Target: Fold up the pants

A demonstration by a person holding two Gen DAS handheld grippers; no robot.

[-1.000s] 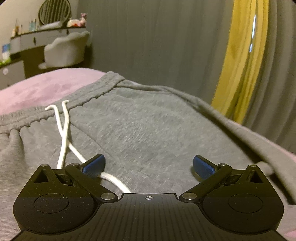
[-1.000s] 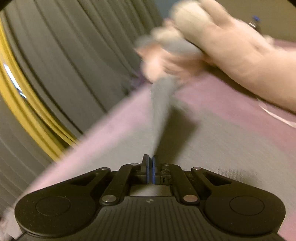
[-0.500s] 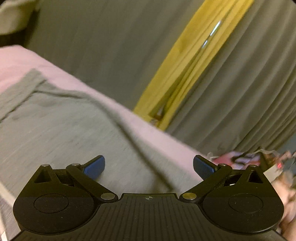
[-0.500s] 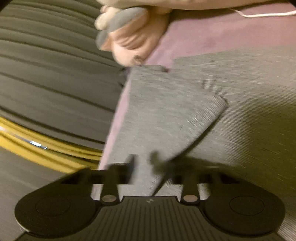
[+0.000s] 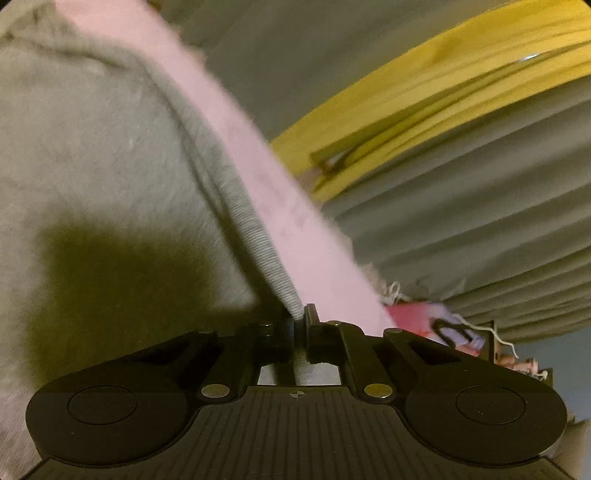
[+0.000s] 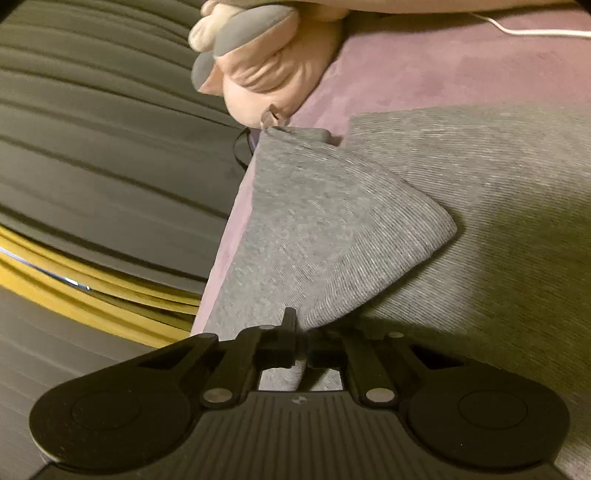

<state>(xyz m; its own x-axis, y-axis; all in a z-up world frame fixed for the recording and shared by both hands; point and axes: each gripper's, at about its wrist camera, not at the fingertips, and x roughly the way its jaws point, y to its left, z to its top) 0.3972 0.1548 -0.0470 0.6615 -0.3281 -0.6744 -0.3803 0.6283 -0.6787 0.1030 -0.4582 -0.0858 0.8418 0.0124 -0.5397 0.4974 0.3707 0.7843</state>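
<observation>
Grey sweatpants lie on a pink bed cover. In the left wrist view my left gripper is shut on a ribbed grey edge of the pants that runs up and left from the jaws. In the right wrist view my right gripper is shut on a folded-over grey flap of the pants, which lies over the grey fabric beneath. A hand holds the far corner of that flap.
Grey curtains and a yellow curtain hang beyond the bed edge. Pink and purple clutter sits past the bed in the left wrist view. A white cord lies on the pink cover.
My left gripper swung right from the waistband area to the pants' edge and went from open to shut on it. The right gripper stays shut on grey fabric, now laid over as a flap.
</observation>
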